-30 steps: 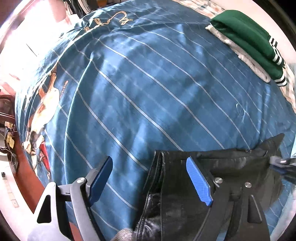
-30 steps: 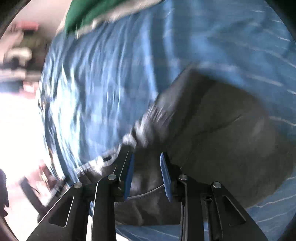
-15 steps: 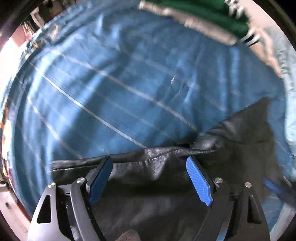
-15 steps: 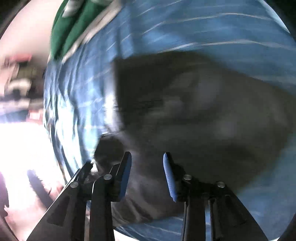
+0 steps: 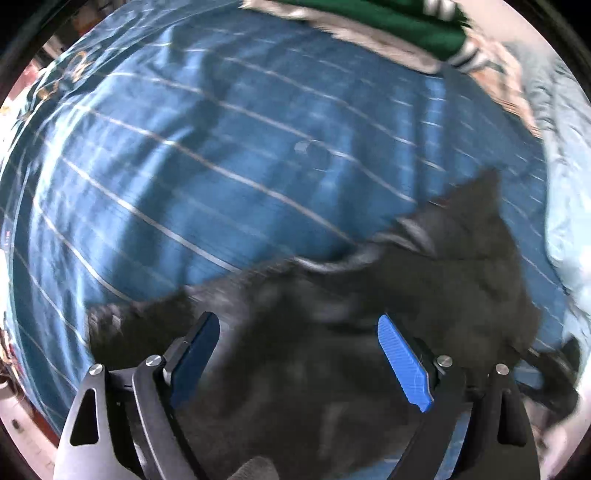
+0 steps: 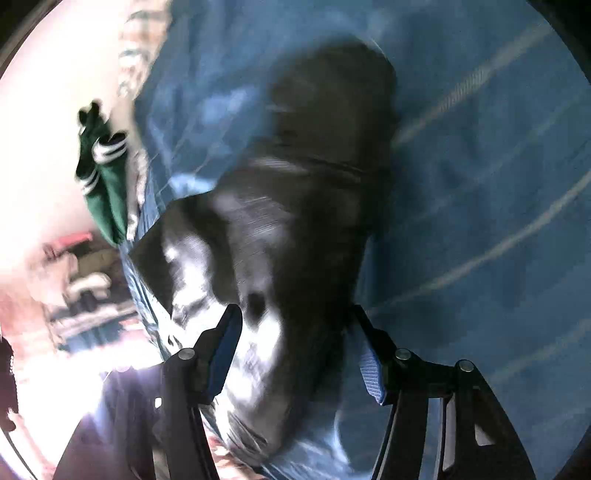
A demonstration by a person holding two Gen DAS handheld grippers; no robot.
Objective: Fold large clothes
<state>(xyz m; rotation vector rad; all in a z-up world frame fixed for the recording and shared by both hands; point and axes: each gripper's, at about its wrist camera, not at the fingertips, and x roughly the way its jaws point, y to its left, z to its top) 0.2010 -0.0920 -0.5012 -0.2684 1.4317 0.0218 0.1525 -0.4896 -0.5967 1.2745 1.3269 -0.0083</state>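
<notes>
Left gripper [image 5: 299,354]: spread wide, empty, over near edge of black jacket [image 5: 388,332]. Jacket: crumpled on striped blue bedspread [image 5: 184,166], blurred. Right gripper [image 6: 295,350]: also spread, over jacket, gripping nothing. Folded green garment [image 5: 388,18] far back. Step, likely: between folds. Next: pinch edge or sleeve, fold across.

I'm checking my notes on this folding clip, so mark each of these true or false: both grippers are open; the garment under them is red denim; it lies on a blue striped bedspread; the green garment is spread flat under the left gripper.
1. Both the left gripper and right gripper are open. True.
2. The garment is red denim. False: it is a shiny black leather-like garment.
3. It lies on a blue bedspread with thin pale stripes. True.
4. The green garment is under the left gripper. False: the folded green garment with white stripes lies at the far edge.
</notes>
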